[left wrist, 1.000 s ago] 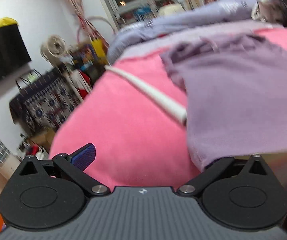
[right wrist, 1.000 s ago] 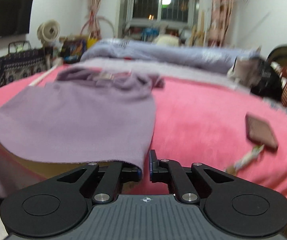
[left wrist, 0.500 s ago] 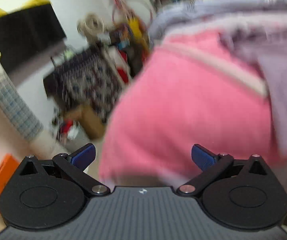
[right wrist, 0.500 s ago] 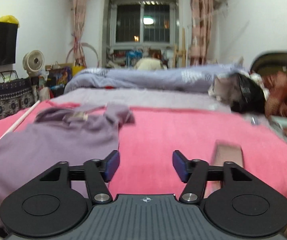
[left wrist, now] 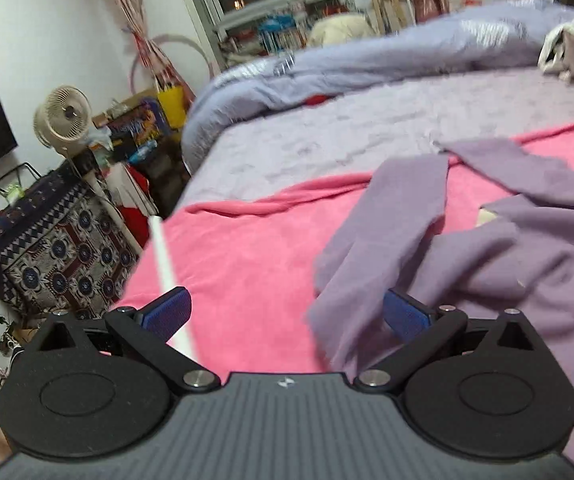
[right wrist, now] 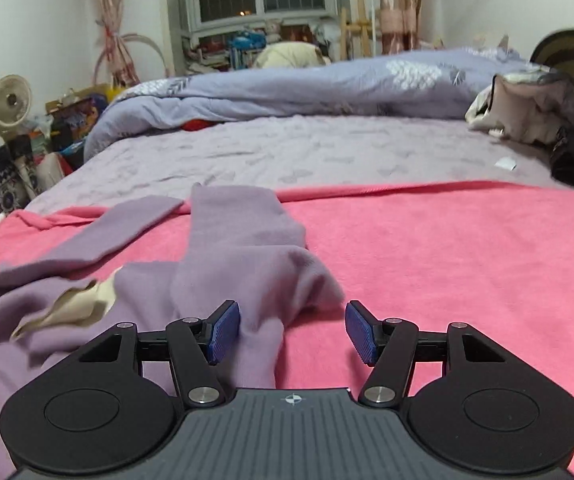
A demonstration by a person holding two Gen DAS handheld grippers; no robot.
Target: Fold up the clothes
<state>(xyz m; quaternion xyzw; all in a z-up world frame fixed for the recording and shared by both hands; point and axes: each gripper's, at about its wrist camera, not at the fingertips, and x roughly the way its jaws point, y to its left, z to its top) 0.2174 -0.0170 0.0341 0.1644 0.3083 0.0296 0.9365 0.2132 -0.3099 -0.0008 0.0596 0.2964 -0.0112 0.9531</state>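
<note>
Purple top (right wrist: 223, 280) lies on the pink blanket (right wrist: 447, 264), which covers the near part of the bed; grey sheet (right wrist: 287, 152) and a bunched quilt (right wrist: 327, 80) beyond. Top is not flat: both sleeves (right wrist: 235, 216) reach away toward the sheet, body fabric is rumpled near the grippers, and a pale inner patch (right wrist: 75, 304) shows at a turned-over spot (a label or lining, cannot tell which). Left gripper (left wrist: 287, 316): jaws wide apart, nothing clamped; a loose edge of the top (left wrist: 367, 272) sits in front of its right pad, blurred, so contact is unclear. Right gripper (right wrist: 293, 332): jaws spread, not pinching; a ridge of fabric lies between the pads, closer to the left one. A white rod (left wrist: 167, 268) runs along the blanket's left edge. Progress, by my reading: early. No clean crease or stacked layer visible yet. Left to do: smooth the body, bring the sleeves in across it, then fold the length over. Other clothes are heaped at the far right of the bed (right wrist: 539, 120), untouched.
</note>
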